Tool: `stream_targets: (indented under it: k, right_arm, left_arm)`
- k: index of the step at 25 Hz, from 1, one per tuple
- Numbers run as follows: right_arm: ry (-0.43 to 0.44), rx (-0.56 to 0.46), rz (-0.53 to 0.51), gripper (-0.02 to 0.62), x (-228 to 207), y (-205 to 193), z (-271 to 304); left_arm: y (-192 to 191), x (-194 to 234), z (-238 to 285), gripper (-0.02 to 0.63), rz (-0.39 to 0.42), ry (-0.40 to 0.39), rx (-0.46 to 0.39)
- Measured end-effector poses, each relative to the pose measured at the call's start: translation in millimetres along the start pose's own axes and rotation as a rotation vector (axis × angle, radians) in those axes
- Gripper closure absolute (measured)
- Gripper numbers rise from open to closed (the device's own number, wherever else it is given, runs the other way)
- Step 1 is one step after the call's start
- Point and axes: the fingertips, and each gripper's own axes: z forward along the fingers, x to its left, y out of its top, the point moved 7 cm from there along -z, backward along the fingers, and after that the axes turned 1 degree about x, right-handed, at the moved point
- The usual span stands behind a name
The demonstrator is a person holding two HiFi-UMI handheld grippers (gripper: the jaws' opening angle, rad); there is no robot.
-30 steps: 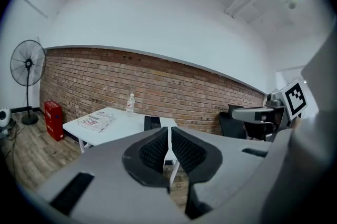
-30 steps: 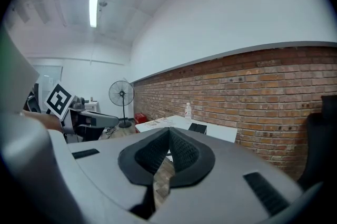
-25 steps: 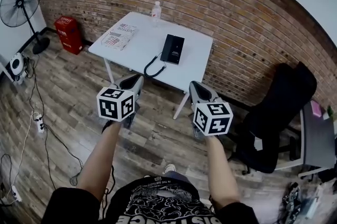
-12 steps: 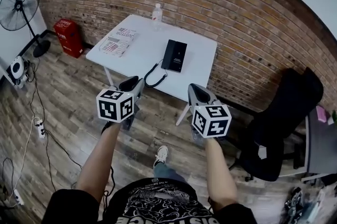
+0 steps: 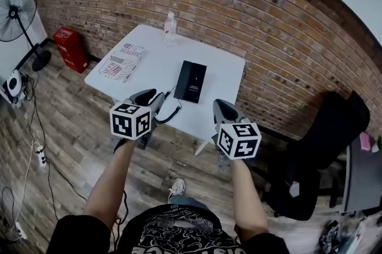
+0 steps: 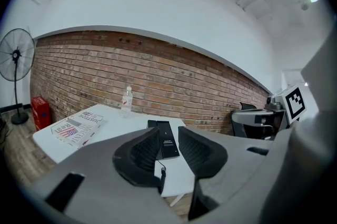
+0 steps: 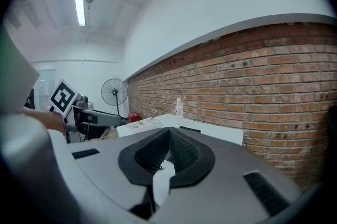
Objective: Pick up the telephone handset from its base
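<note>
The black handset [image 5: 194,82] is down flat on its base [image 6: 151,124], right in the middle of the head view, lying on the near half of a white table [image 5: 224,70]. Its cord [image 5: 173,113] loops off the table's near edge, toward the lower left. Nothing is touching the phone.

At the table's far edge, up against the brick wall [image 5: 268,14], a clear water bottle [image 5: 170,25] stands upright. A folded newspaper [image 5: 121,60] lies at the table's left end, well apart from the phone.

The left gripper [image 6: 168,132] is held out short of the table, and its jaws have just been opening. They stand partly apart with nothing between the pads, and the phone shows through the gap, farther off. The right gripper [image 7: 169,129] is level beside it, jaws closed tip to tip and holding nothing.

Further out, a standing fan [image 5: 15,5] and a red box [image 5: 67,46] sit at the far left. A black office chair [image 5: 322,145] is on the right.
</note>
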Motion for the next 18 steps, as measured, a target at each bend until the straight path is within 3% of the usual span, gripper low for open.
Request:
stream_targets:
  k: [18]
  right_arm:
    - [0.033,0.003,0.053,0.595,-92.5,23.9,103.9]
  left_arm:
    - [29.2,34.7,135.9,0.452,-0.005,-0.014,0.131]
